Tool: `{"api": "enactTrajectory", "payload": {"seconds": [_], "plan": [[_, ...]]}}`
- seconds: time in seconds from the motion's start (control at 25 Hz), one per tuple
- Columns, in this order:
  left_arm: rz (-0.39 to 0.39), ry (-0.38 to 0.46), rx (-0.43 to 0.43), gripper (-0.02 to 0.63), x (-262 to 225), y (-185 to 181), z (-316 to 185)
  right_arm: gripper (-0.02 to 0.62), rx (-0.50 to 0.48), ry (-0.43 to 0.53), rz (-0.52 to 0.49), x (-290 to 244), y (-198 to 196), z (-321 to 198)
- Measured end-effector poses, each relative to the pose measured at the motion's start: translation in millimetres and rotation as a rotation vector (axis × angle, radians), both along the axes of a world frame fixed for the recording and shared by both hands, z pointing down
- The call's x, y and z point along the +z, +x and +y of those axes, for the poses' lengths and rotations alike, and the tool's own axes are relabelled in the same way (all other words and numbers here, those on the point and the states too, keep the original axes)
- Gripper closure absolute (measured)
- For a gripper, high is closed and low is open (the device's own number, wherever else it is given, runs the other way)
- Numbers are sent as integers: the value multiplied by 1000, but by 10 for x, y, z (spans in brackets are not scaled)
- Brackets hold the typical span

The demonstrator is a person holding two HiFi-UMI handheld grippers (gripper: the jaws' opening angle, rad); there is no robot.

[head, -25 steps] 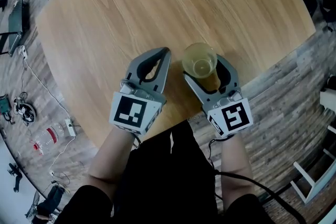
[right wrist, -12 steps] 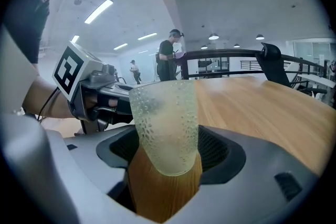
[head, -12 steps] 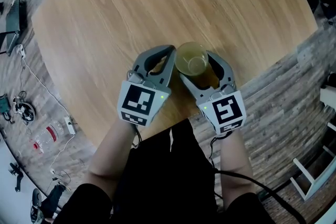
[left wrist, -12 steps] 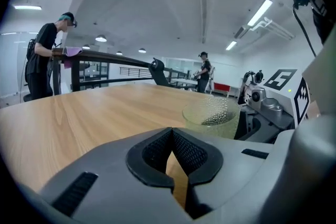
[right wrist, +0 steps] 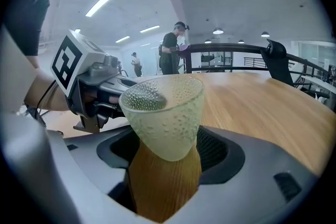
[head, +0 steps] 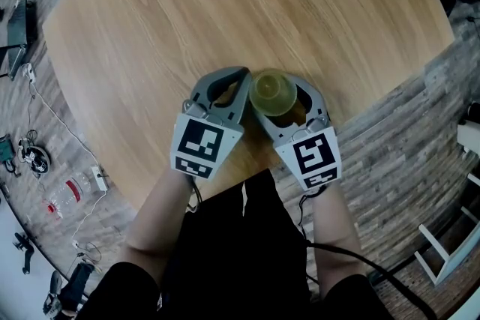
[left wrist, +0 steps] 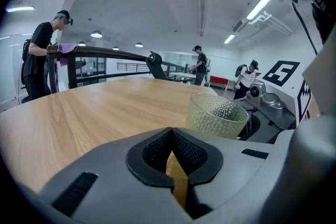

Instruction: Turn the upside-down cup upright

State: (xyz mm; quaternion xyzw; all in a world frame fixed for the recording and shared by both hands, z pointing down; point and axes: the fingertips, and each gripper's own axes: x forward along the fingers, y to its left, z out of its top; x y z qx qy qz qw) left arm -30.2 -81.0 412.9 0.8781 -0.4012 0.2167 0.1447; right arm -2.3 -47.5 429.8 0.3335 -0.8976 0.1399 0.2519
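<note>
A yellowish, dimpled translucent cup (head: 271, 90) stands mouth up between the jaws of my right gripper (head: 277, 82), which is shut on its lower part. In the right gripper view the cup (right wrist: 165, 113) fills the middle, with its narrow base between the black pads (right wrist: 212, 147) and the wood showing below it. My left gripper (head: 238, 79) is shut with nothing in it, right next to the cup on its left. From the left gripper view the cup (left wrist: 215, 115) shows just beyond and to the right of the closed jaws (left wrist: 171, 136).
The round wooden table (head: 187, 4) stretches away ahead of both grippers. Its near edge lies just under my wrists. Cables and small gear lie on the floor at the left (head: 30, 154). A black chair (right wrist: 275, 55) and standing people (left wrist: 42, 57) are beyond the table.
Both grippers have sunk toward the table and drawn closer together. The cup has moved down and left with the right gripper, and now sits beside the left gripper's tip.
</note>
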Motion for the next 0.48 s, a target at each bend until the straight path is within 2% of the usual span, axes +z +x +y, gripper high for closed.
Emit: {"api": "enactTrajectory", "payload": {"seconds": [0.24,0.48], "plan": [[-5,-21,-1,598,70,-22,35,290,20,-22,-23,11,-5,-25],[-10,-22,-46,598,91,-133,15,290,25,-9,-64,-87,4,-31]]}}
